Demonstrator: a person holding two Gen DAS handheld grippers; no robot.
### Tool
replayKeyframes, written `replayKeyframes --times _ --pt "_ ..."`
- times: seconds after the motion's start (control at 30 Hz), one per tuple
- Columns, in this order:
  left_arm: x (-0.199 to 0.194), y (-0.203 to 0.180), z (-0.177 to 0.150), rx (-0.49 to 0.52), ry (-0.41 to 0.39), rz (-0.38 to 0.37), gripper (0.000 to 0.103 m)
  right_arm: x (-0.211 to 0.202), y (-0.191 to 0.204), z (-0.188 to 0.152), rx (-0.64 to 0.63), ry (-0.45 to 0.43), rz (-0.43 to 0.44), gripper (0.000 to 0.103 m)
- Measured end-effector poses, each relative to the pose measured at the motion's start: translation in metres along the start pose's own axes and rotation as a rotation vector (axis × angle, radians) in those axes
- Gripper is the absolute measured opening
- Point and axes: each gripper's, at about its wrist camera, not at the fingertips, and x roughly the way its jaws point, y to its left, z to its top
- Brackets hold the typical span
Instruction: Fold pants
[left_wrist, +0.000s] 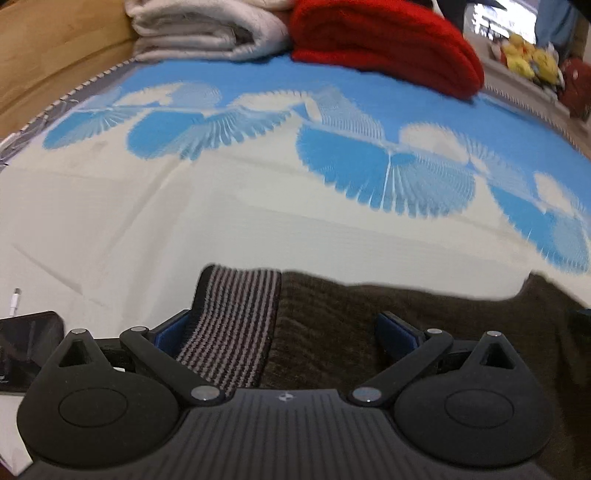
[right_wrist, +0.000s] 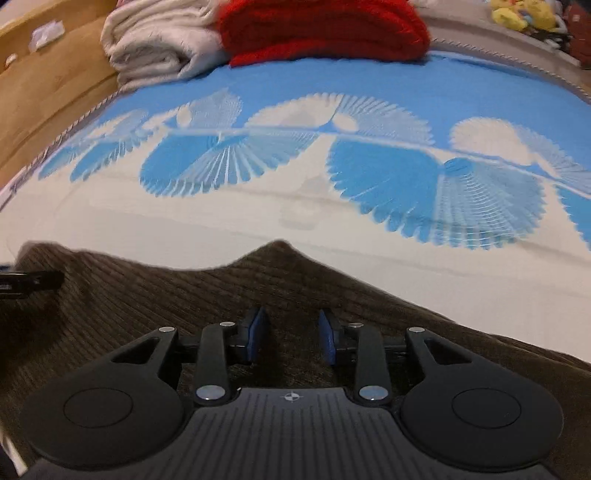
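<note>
Pants (right_wrist: 258, 295) of brown corduroy lie along the lower part of both views, spread on a bed cover (left_wrist: 184, 229) with a white field and blue fan shapes. In the left wrist view, the left hand-held gripper (left_wrist: 280, 332) sits at the bottom of the frame with its jaws wide apart; the striped waistband (left_wrist: 236, 321) of the pants lies between them, next to the left blue pad, and I cannot tell whether the pad touches it. In the right wrist view, the right hand-held gripper (right_wrist: 291, 336) is at the bottom centre, above the brown cloth, with a narrow gap between its blue pads (right_wrist: 258, 332). No fold of cloth is pinched there. A dark phone (left_wrist: 26, 347) with a white cable plug (left_wrist: 14, 301) lies at the lower left of the left wrist view, beside the gripper. Farther up, the blue pattern crosses the middle of both frames. At the top of the frame, a folded white blanket (left_wrist: 207, 29) and a folded red blanket (left_wrist: 384, 40) rest side by side, touching each other. A wooden board (right_wrist: 48, 74) stands at the upper left, and yellow soft toys (left_wrist: 528, 59) are seen at the upper right, blurred.
</note>
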Motion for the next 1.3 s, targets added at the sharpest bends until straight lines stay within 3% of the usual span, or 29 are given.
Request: replayKeyframes --times 0.13,0.27,0.4,0.5,0.6,0.73,0.83,0.9,1.0,1.2,1.3 --pt "-0.046 -0.002 -0.004 0.021 -0.109 -0.085 0.103 -0.058 -0.006 -0.015 -0.028 -0.064 -0.051 0.062" --pt "-0.058 -0.001 -0.010 -0.005 -0.124 -0.112 0.103 -0.068 -0.028 -0.042 -0.007 -0.002 -0.132 0.063" --pt "-0.059 -0.003 -0.004 -0.009 -0.170 -0.080 0.103 -0.038 -0.045 -0.062 -0.025 0.094 -0.229 0.061" --pt "-0.070 -0.007 -0.004 -0.012 -0.239 -0.050 0.103 -0.028 -0.046 -0.059 -0.045 0.053 -0.239 0.071" --pt "-0.078 -0.014 -0.004 0.021 -0.310 -0.088 0.103 -0.020 -0.049 -0.053 -0.016 0.041 -0.242 0.076" --pt "-0.062 -0.034 -0.007 0.101 -0.215 -0.191 0.103 -0.008 -0.050 -0.045 -0.008 0.019 -0.253 0.086" --pt "-0.045 -0.048 -0.012 0.123 -0.154 -0.213 0.103 -0.003 -0.052 -0.042 0.013 0.015 -0.251 0.091" --pt "-0.029 -0.056 -0.013 0.168 -0.108 -0.179 0.103 -0.001 -0.051 -0.041 0.014 0.009 -0.253 0.094" --pt "0.000 -0.064 -0.019 0.226 -0.034 -0.071 0.103 -0.001 -0.052 -0.039 0.009 0.003 -0.249 0.095" --pt "0.013 -0.075 -0.031 0.295 -0.068 0.017 0.103 -0.053 -0.060 -0.030 0.045 -0.053 -0.252 0.093" --pt "0.014 -0.079 -0.034 0.331 -0.088 0.035 0.103 -0.079 -0.065 -0.042 0.033 0.013 -0.177 0.094"
